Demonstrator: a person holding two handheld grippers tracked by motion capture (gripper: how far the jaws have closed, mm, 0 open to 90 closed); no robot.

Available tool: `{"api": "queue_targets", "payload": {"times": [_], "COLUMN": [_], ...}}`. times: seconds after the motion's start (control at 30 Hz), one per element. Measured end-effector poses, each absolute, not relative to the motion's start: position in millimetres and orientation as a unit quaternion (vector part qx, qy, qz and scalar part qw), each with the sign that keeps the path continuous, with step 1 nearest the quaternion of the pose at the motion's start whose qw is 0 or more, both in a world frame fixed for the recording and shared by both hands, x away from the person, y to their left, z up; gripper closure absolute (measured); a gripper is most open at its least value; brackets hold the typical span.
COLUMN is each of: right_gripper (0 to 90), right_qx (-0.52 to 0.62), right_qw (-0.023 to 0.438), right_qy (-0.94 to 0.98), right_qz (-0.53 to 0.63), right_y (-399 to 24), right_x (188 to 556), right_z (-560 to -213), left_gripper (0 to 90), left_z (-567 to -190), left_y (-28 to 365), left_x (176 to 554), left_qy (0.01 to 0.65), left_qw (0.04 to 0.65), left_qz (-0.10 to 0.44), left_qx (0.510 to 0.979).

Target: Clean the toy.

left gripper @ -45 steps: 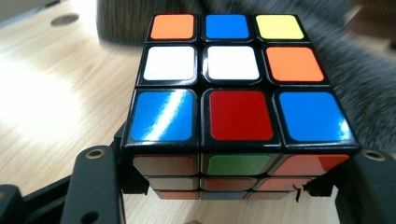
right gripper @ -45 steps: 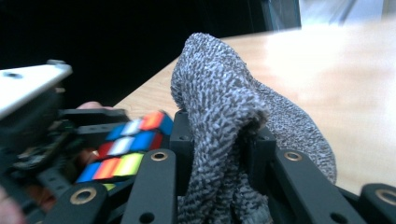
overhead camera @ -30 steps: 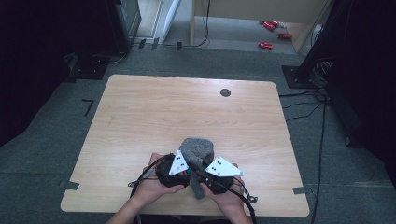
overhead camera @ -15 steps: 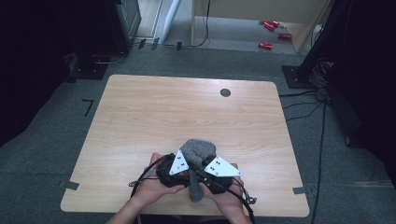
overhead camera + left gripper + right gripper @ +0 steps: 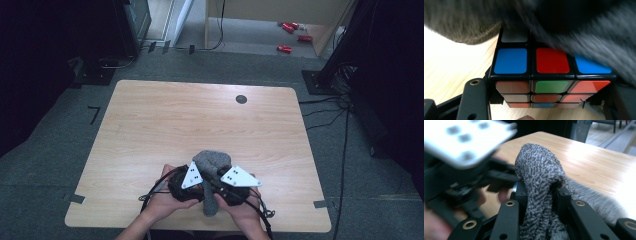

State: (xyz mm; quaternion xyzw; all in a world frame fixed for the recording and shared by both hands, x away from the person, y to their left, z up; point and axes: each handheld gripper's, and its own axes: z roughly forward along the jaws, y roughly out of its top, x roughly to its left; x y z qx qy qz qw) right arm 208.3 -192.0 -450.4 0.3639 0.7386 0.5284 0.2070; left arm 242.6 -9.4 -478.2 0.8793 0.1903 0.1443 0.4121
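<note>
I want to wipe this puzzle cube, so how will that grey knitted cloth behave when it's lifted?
Probably floppy: the grey knitted cloth folds over between the right gripper jaws and drapes onto the puzzle cube. Likely light, and its fuzzy knit should resist slipping.

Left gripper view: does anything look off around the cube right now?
Yes. The grey cloth, clamped in the right gripper, is draped over part of the cube held by the left gripper, hiding its far tiles. The cube is scrambled, not damaged.

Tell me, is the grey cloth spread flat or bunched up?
Bunched up. The grey cloth rises in a hump, pinched between the right gripper jaws, and drapes over the puzzle cube.
</note>
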Motion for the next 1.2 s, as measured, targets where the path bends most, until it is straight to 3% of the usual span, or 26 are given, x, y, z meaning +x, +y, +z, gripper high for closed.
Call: {"api": "queue_targets", "payload": {"times": [0.2,0.37,0.53,0.77,0.83,1.1,1.2], "right_gripper": [72.0,71.9,72.1,72.4,72.4,72.5,72.0], "right_qx": [0.383,0.342,0.388,0.367,0.357,0.403,0.374], "right_qw": [0.214,0.222,0.214,0.265,0.241,0.235,0.255], "right_qy": [0.733,0.750,0.724,0.731,0.736,0.717,0.733], "right_qz": [0.519,0.520,0.529,0.511,0.523,0.518,0.508], "right_y": [-201,-181,-200,-185,-180,-203,-189], "right_x": [210,199,210,196,195,209,200], "right_z": [-452,-451,-450,-449,-449,-456,-454], "left_gripper": [35.0,34.9,35.0,34.9,34.9,34.9,34.9], "left_z": [-476,-479,-476,-477,-478,-476,-478], "left_y": [1,-11,-8,-6,-10,-3,-3], "left_x": [254,244,245,247,243,251,251], "left_qy": [0.230,0.196,0.194,0.200,0.191,0.210,0.213], "left_qw": [0.409,0.411,0.418,0.422,0.418,0.413,0.407], "left_qz": [0.140,0.137,0.142,0.135,0.136,0.145,0.143], "left_qx": [0.872,0.880,0.876,0.874,0.878,0.874,0.877]}}
